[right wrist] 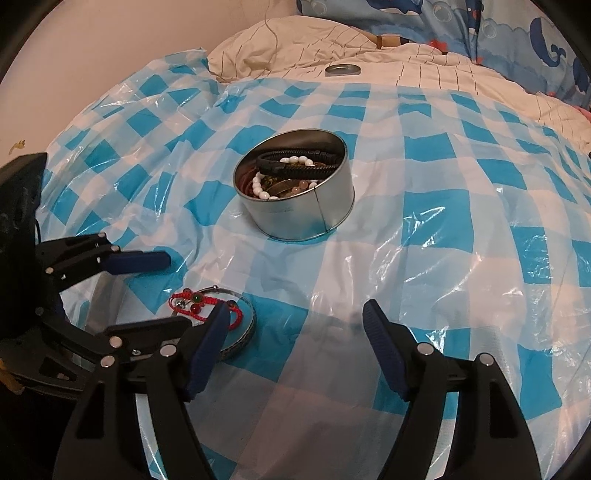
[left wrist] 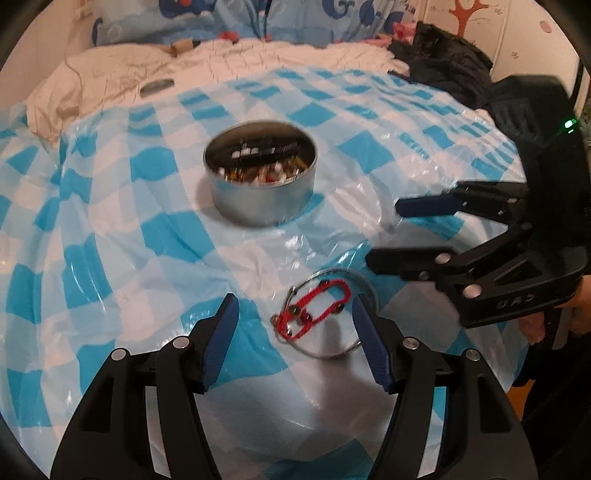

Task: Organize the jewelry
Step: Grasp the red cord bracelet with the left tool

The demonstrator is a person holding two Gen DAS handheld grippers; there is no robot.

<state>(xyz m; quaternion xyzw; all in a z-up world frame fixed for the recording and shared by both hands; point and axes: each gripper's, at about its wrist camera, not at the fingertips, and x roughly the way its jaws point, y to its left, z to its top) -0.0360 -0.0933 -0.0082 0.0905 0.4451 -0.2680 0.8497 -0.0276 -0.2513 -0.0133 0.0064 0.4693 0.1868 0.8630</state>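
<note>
A round metal tin holding several bracelets stands on the blue-and-white checked plastic sheet; it also shows in the right wrist view. A red string bracelet lies over a silver bangle on the sheet, also seen in the right wrist view as bracelet and bangle. My left gripper is open, its fingers either side of the red bracelet, close above it. My right gripper is open and empty, to the right of the bracelets; it also shows in the left wrist view.
The tin's lid lies at the far side on a cream quilt. A black garment is heaped at the back right. Blue whale-print bedding lies behind.
</note>
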